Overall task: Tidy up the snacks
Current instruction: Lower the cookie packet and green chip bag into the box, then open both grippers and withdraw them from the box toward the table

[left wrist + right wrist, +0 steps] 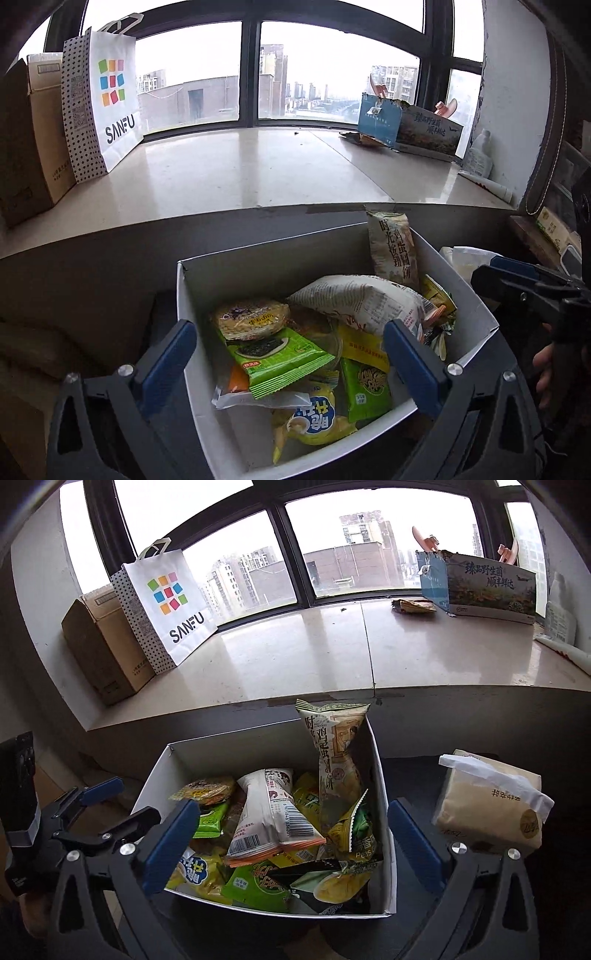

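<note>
We've got both grippers, left gripper (291,363) & right gripper (293,843), fingers spread wide w/ nothing held, over the white box (382,775) crammed w/ snack packs (275,819); probably between picks, next we choose one pack & close on it.

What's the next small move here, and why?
Probably lower the right gripper onto the tall beige packet leaning upright in the white box's corner. Both grippers look open and empty, and that packet pokes above the rim, the easiest grab.
</note>
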`<move>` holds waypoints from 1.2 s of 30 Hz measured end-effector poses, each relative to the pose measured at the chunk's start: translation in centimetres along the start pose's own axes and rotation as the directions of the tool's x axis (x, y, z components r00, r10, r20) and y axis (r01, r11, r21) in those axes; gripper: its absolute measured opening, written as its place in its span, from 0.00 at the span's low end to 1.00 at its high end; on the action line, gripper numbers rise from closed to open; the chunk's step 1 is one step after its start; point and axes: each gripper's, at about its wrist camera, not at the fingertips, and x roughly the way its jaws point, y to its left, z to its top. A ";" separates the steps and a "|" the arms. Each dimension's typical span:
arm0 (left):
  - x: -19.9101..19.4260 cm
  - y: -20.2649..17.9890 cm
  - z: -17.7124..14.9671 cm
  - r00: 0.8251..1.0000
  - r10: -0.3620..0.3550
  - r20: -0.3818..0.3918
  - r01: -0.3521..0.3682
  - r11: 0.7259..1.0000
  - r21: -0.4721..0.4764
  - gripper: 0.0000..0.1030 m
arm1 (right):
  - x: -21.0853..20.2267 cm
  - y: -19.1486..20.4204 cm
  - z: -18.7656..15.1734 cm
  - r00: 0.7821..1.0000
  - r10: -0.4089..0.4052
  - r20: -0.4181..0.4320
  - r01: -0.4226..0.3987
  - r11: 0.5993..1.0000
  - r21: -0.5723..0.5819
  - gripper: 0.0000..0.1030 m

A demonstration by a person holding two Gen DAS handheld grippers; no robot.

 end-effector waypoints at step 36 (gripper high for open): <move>-17.7 -8.7 -19.1 0.946 -0.266 0.186 0.251 0.963 0.101 1.00 | -20.6 -1.6 -25.9 0.985 -0.041 0.167 0.074 0.978 -0.196 1.00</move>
